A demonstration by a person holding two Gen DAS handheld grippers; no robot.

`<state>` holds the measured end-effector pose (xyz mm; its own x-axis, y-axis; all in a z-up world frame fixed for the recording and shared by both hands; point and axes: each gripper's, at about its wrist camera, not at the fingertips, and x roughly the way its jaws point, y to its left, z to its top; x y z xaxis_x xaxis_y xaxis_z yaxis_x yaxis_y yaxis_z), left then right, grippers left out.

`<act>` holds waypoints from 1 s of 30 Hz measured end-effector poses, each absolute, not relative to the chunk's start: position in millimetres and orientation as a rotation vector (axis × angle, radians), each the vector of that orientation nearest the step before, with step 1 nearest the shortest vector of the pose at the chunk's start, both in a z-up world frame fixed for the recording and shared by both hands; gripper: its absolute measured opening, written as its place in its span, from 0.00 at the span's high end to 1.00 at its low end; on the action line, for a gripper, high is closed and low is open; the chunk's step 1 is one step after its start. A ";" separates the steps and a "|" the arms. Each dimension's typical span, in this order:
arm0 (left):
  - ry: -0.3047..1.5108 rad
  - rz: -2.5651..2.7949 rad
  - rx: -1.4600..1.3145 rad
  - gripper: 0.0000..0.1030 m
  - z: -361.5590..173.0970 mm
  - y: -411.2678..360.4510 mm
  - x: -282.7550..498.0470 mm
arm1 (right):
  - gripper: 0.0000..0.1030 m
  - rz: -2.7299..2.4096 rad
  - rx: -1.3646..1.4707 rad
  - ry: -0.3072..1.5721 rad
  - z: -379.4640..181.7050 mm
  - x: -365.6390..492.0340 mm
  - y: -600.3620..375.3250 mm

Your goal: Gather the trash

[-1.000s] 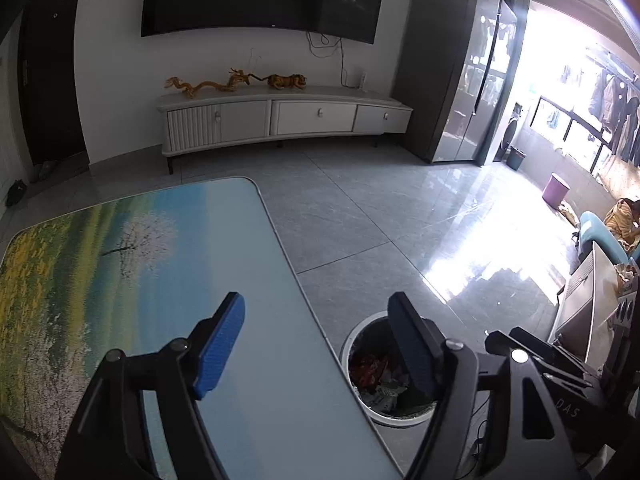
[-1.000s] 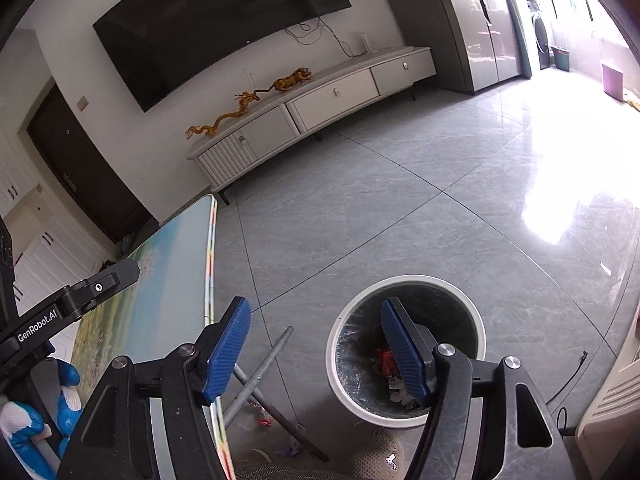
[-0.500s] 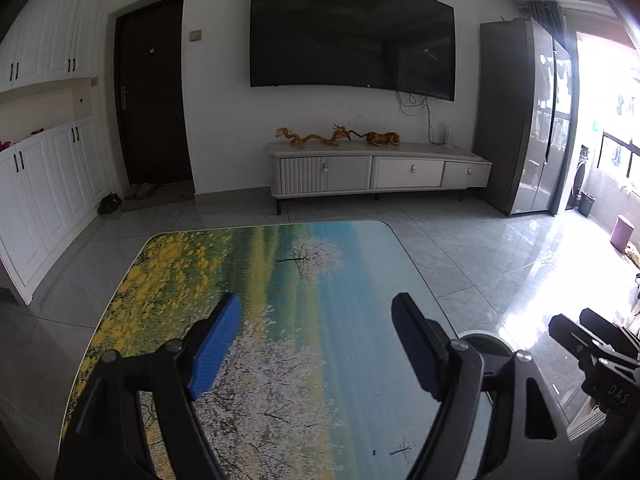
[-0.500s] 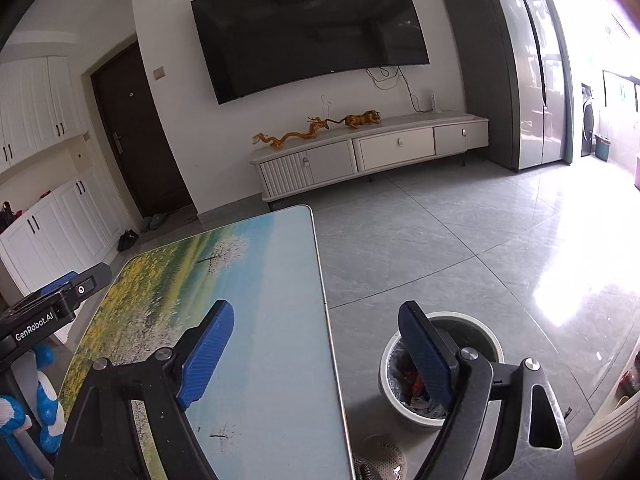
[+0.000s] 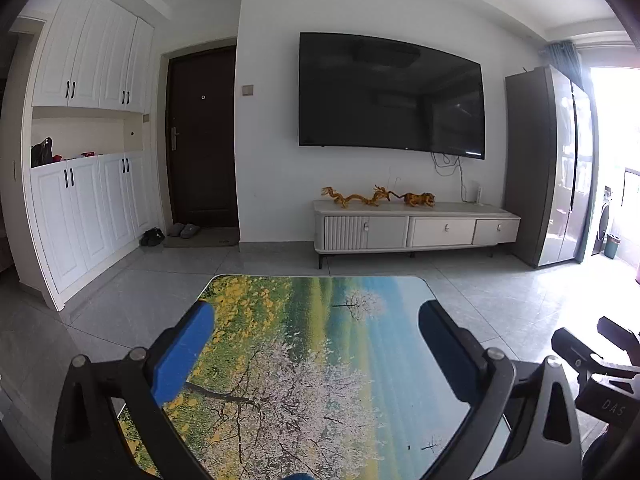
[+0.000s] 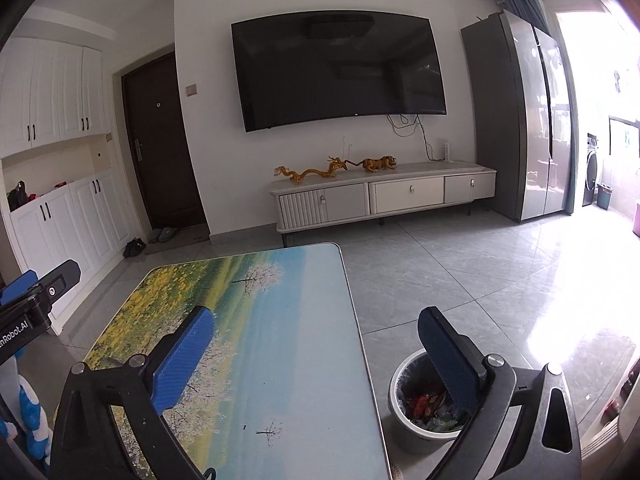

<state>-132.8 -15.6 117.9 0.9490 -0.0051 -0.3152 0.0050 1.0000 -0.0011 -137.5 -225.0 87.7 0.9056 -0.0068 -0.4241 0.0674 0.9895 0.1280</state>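
The trash bin point(image 6: 430, 396) stands on the floor just beside the table point(image 6: 280, 360), holding crumpled wrappers, red and green among them. No loose trash shows on the tabletop, so collection looks finished. Both the left gripper point(image 5: 316, 352) and the right gripper point(image 6: 316, 354) have just been opening and now stand apart with nothing between them. A low swing by the right one could knock the bin and spill it.

Floral landscape table point(image 5: 320, 360), black television point(image 5: 390, 94).
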 end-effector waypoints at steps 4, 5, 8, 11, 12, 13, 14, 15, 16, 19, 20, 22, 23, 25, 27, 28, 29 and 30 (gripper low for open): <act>0.288 0.002 -0.011 0.00 125.3 -8.3 -144.5 | 0.00 -0.024 0.118 0.412 93.6 -148.1 -214.3; 0.281 0.004 -0.015 0.00 126.4 -6.8 -147.3 | 0.00 -0.021 0.113 0.407 94.6 -149.9 -213.0; 0.264 0.002 -0.028 0.00 129.0 -2.5 -150.8 | 0.00 -0.016 0.104 0.396 97.6 -154.2 -210.3; 0.246 0.003 -0.032 0.00 130.0 -1.6 -151.2 | 0.00 -0.025 0.086 0.390 96.9 -155.5 -210.7; 0.244 0.001 -0.031 0.00 129.4 -2.5 -151.2 | 0.00 -0.027 0.082 0.388 96.7 -155.6 -209.9; 0.245 -0.003 -0.030 0.00 128.1 -3.0 -149.8 | 0.00 -0.029 0.080 0.389 95.8 -155.2 -209.6; 0.249 -0.006 -0.028 0.00 127.0 -3.8 -149.0 | 0.00 -0.031 0.079 0.391 94.6 -154.4 -209.4; 0.252 -0.008 -0.024 0.00 125.6 -5.4 -147.7 | 0.00 -0.033 0.077 0.394 93.0 -153.4 -209.0; 0.254 -0.011 -0.020 0.00 124.6 -7.5 -146.6 | 0.00 -0.036 0.075 0.397 91.1 -153.4 -208.8; 0.263 -0.017 -0.008 0.00 120.3 -12.8 -141.6 | 0.00 -0.045 0.074 0.406 84.6 -149.6 -208.8; 0.267 -0.020 -0.004 0.00 118.8 -14.7 -139.6 | 0.00 -0.049 0.077 0.410 82.5 -148.2 -209.4; 0.275 -0.024 0.004 0.00 115.2 -18.8 -135.0 | 0.00 -0.054 0.084 0.416 77.1 -147.0 -212.0; 0.280 -0.026 0.008 0.00 113.5 -20.7 -133.0 | 0.00 -0.058 0.086 0.418 75.6 -145.2 -214.3; 0.294 -0.030 0.017 0.00 109.3 -24.7 -128.4 | 0.00 -0.070 0.085 0.421 72.1 -143.4 -215.2; 0.309 -0.034 0.024 0.00 103.7 -28.8 -121.9 | 0.00 -0.082 0.083 0.423 67.8 -141.4 -216.2; 0.316 -0.035 0.028 0.00 101.8 -30.9 -118.7 | 0.00 -0.089 0.080 0.422 66.1 -140.1 -216.6; 0.323 -0.035 0.032 0.00 99.7 -33.0 -115.3 | 0.00 -0.097 0.076 0.421 64.5 -139.1 -216.1; 0.329 -0.035 0.036 0.00 97.3 -35.0 -112.0 | 0.00 -0.105 0.073 0.420 63.3 -137.4 -216.4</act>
